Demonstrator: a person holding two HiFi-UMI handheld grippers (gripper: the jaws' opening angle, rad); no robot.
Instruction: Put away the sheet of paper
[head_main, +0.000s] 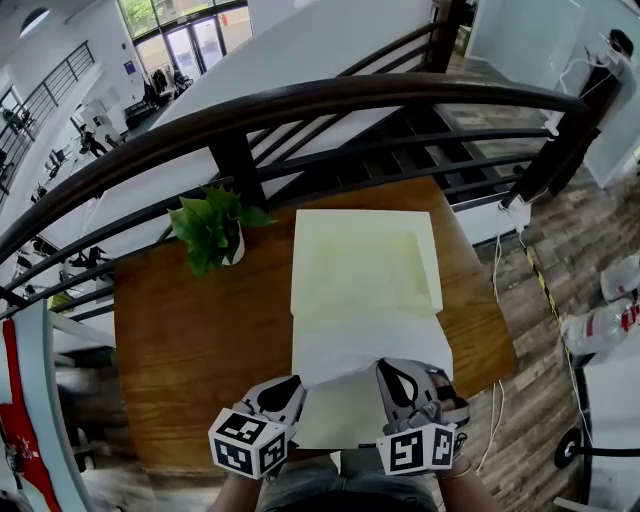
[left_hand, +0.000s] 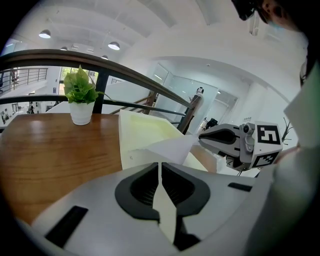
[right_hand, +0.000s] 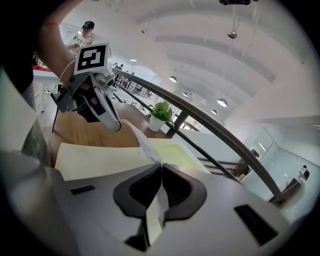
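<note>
A white sheet of paper (head_main: 372, 343) hangs low over an open pale yellow folder (head_main: 365, 262) on the wooden table (head_main: 190, 340). My left gripper (head_main: 291, 390) is shut on the sheet's near left corner and my right gripper (head_main: 393, 378) on its near right corner. In the left gripper view the jaws (left_hand: 160, 169) pinch a paper edge, and the sheet (left_hand: 170, 146) runs over the folder (left_hand: 142, 131) toward the right gripper (left_hand: 235, 142). In the right gripper view the jaws (right_hand: 161, 171) clamp the paper (right_hand: 142, 140) above the folder (right_hand: 95, 160), with the left gripper (right_hand: 92, 100) beyond.
A small green plant in a white pot (head_main: 215, 232) stands at the table's far left, beside the folder. A dark curved railing (head_main: 300, 105) runs behind the table. Cables and a wooden floor (head_main: 540, 260) lie to the right.
</note>
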